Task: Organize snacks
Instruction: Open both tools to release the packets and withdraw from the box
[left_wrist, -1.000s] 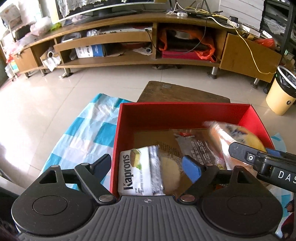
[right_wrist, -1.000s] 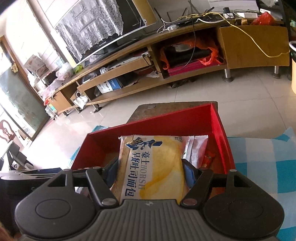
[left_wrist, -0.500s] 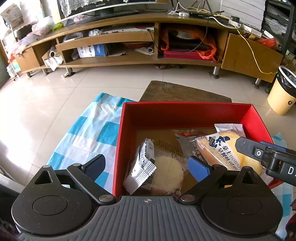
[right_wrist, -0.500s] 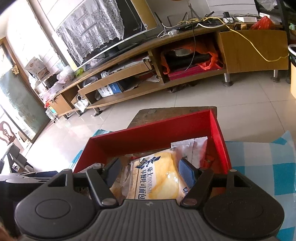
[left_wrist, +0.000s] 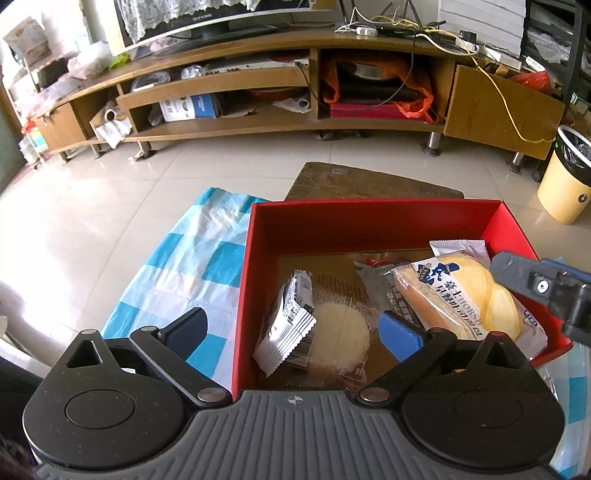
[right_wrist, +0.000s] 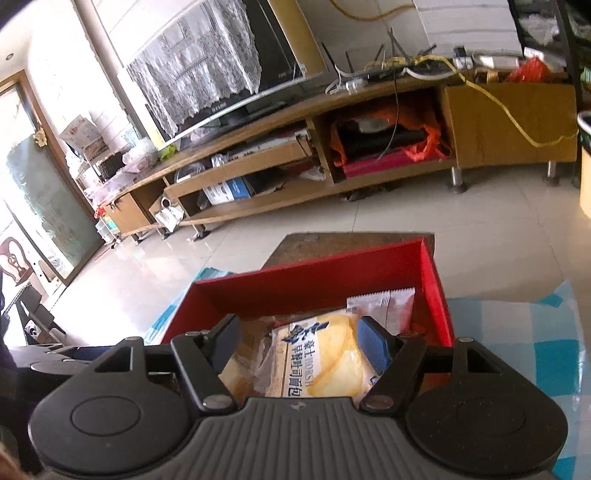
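Note:
A red box (left_wrist: 369, 206) (right_wrist: 314, 273) holds the snacks. My left gripper (left_wrist: 291, 323) is open wide at the box's near left corner, one finger outside the wall and one inside. Between and below the fingers, a white Kaprons pack (left_wrist: 284, 332) leans on its edge against a round cake packet (left_wrist: 340, 332), touched by neither pad. A yellow bread packet (left_wrist: 454, 295) (right_wrist: 321, 362) lies at the box's right on a grey packet (left_wrist: 376, 280). My right gripper (right_wrist: 299, 336) (left_wrist: 535, 284) hangs open just above the bread, not pinching it. A white packet (right_wrist: 384, 306) lies behind it.
The box stands on a blue-and-white checked cloth (left_wrist: 184, 266) (right_wrist: 535, 332). A dark wooden stool (left_wrist: 369, 181) is just beyond it. Farther off are a tiled floor, a long TV cabinet (left_wrist: 258, 74) and a yellow bin (left_wrist: 565, 184) at the right.
The left jaws widened and the Kaprons pack tipped from flat onto its edge in the box. The bread packet went from between the right fingers down into the box, and the right gripper rose slightly.

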